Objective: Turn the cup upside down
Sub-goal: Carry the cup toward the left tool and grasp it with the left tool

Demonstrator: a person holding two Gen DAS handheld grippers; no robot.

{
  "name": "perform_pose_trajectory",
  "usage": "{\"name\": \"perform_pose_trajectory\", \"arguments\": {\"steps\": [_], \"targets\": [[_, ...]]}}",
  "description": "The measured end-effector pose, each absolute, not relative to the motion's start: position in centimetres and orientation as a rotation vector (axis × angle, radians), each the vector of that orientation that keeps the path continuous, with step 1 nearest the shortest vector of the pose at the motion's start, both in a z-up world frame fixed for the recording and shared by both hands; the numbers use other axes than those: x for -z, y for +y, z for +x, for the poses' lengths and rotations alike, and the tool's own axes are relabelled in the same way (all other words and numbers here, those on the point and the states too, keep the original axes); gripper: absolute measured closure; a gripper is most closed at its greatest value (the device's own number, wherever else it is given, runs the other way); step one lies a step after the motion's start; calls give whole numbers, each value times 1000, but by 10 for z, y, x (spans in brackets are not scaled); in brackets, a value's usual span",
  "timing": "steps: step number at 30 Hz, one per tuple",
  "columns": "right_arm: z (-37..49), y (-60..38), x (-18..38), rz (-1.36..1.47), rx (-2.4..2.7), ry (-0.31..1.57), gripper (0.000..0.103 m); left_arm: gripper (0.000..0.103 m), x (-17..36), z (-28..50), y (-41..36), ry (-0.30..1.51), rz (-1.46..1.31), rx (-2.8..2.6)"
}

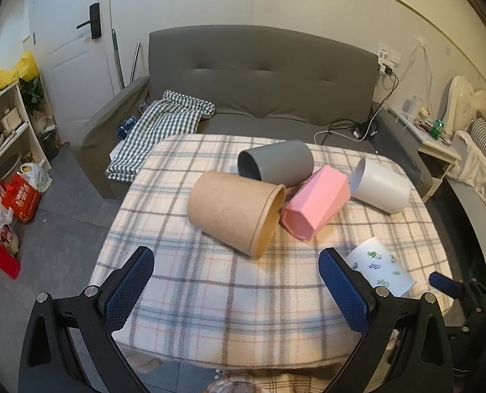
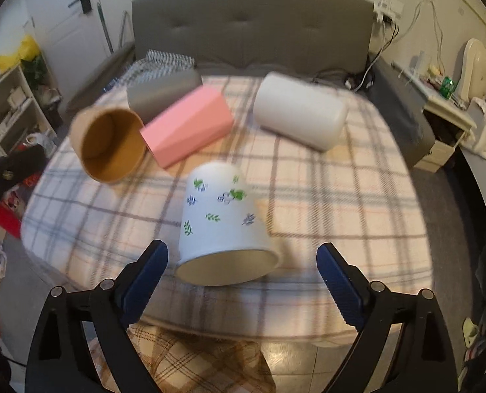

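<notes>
Several cups lie on their sides on the plaid-covered table. A brown paper cup, a grey cup, a pink faceted cup and a plain white cup cluster at the middle and back. A white cup with leaf prints lies near the front edge, mouth towards me. My right gripper is open and empty, its jaws either side of that cup's mouth. My left gripper is open and empty, in front of the brown cup.
A grey sofa with a checked cloth stands behind the table. A shelf unit and bags stand at the left, a nightstand and a bed at the right. The right gripper's finger shows at the left wrist view's right edge.
</notes>
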State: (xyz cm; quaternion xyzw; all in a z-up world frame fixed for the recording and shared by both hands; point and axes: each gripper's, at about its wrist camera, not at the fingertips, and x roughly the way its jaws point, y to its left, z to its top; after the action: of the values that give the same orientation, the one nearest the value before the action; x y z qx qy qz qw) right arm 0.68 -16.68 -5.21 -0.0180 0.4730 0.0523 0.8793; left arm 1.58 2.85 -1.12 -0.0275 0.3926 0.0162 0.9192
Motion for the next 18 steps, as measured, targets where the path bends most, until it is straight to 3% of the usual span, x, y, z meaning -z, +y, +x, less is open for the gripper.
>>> {"name": "perform_pose_trajectory", "arguments": {"steps": [8,18], "targets": [[-9,-206,16,-46,-100,902,10,0,-1,13,-9,809,-35,9],[6,-257,18,-75,-63,866,10,0,6,45,-68,887,33,47]]}}
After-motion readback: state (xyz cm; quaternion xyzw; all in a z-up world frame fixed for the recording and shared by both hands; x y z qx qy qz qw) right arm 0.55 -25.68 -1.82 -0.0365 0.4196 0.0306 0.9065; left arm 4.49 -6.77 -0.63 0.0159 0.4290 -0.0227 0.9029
